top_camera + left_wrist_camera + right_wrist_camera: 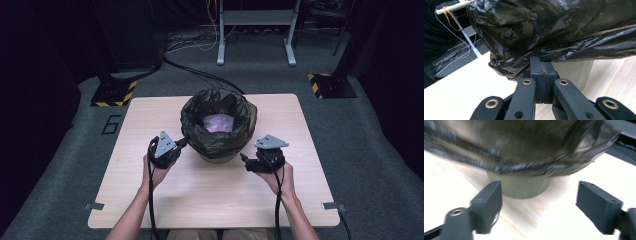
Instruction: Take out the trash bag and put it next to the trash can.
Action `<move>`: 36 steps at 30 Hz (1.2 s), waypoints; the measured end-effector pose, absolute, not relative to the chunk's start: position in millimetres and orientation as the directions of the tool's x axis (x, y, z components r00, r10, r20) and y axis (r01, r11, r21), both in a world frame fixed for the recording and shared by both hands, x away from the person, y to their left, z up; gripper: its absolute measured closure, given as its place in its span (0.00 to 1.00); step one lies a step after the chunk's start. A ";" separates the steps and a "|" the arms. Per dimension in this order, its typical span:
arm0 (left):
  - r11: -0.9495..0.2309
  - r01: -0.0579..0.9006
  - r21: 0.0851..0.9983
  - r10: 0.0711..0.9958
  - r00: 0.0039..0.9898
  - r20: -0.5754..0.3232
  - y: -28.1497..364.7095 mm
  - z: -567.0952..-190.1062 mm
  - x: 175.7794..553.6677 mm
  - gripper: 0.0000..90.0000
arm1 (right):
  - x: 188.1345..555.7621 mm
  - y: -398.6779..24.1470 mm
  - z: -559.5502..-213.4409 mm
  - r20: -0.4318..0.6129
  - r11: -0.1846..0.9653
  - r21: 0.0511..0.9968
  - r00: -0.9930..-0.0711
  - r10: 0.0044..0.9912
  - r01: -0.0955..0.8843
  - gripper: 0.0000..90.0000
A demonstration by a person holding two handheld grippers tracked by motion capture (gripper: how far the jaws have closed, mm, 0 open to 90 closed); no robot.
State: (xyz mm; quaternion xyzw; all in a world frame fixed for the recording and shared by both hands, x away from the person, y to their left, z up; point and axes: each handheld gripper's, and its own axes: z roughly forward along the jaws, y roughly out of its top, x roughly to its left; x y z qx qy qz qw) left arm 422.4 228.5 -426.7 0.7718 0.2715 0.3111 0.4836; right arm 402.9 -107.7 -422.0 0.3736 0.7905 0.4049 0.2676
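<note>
High view is showing a small bin (218, 152) lined with a black trash bag (218, 122), standing mid-table on the wooden table (210, 200). Both forearms are reaching in from the near edge, wrists angling inward toward the bin. On the bin's left side, the left gripper (181, 144) is pinching the bag's overhanging hem, its jaws pressed together on the plastic. On the bin's right side, the right gripper (243, 159) is hovering just short of the bag, jaws standing wide apart and gripping nothing.
</note>
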 end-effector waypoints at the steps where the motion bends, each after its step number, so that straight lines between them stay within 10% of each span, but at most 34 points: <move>1: -0.384 0.111 0.917 0.718 0.660 0.221 227.0 -422.9 420.9 1.00 | 402.6 -104.6 -425.6 -0.133 0.400 0.837 -0.570 0.811 0.373 0.17; 4: -0.384 0.097 0.918 0.715 0.660 0.230 225.3 -415.9 418.1 1.00 | 405.2 -94.3 -432.0 -0.161 0.417 0.830 -0.556 0.815 0.370 0.21; 16: -0.377 0.038 0.925 0.708 0.656 0.261 227.3 -389.9 410.2 1.00 | 411.8 -100.7 -409.0 -0.122 0.321 0.902 -0.540 0.833 0.291 0.98; 36: -0.399 0.130 0.907 0.751 0.614 0.243 241.1 -356.0 453.5 1.00 | 456.4 -118.6 -345.2 -0.042 0.275 0.875 -0.505 0.862 0.398 0.97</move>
